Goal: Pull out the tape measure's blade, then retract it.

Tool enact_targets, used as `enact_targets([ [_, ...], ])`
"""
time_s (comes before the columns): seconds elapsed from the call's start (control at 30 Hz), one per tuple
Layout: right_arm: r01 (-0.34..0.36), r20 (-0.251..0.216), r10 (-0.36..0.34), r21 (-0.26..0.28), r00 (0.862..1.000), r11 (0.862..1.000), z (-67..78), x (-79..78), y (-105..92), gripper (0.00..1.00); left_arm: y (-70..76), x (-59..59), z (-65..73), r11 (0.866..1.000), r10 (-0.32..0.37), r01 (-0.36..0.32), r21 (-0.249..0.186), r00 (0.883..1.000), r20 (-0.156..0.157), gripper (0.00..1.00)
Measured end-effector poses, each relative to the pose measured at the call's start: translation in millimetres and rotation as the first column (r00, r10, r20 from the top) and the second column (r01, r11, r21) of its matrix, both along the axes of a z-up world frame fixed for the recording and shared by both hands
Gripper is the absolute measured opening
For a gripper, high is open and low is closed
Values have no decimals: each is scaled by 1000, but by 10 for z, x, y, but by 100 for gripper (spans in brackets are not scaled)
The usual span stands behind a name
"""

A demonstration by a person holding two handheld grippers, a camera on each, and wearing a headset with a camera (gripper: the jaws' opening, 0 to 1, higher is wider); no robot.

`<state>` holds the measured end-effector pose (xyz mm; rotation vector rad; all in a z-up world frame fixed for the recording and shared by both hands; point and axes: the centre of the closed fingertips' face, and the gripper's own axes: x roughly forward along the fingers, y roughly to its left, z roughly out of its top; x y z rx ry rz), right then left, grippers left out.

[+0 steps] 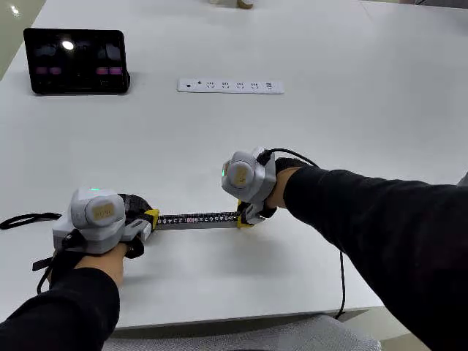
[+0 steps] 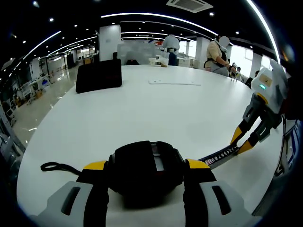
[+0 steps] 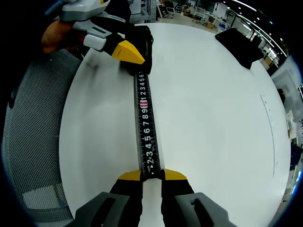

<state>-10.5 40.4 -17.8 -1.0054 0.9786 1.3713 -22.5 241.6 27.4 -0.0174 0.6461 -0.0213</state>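
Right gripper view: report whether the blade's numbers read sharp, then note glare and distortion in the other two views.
Right gripper view: numbers on the blade are sharp, the table edge bows from fisheye. Head view: a light glares off the tablet screen. Left gripper view: ceiling light strips curve, the case is dark.

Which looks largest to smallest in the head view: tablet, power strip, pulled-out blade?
1. tablet
2. power strip
3. blade, its bare stretch shorter and thinner than the strip

The blade lies nearest the camera, so this is apparent size alone.
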Motion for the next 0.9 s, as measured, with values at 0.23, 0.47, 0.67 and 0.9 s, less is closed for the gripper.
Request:
enact_targets([
  [0.23, -1, -1, 1, 12, 1000, 1000, 3, 2, 32, 11, 0, 6, -3, 1000, -1, 1, 4, 1000, 1, 58],
  [0.47, -30, -4, 30, 40, 1000, 999, 2, -7, 58, 11, 1, 16, -8, 1000, 0, 0, 4, 1000, 0, 58],
  [0.67, -24, -12, 25, 53, 1000, 998, 1, 5, 90, 11, 15, 40, -23, 1000, 0, 0, 4, 1000, 0, 58],
  [0.9, -16, -10, 17, 53, 1000, 998, 2, 0, 129, 11, 21, 41, -33, 1000, -2, 2, 5, 1000, 4, 58],
])
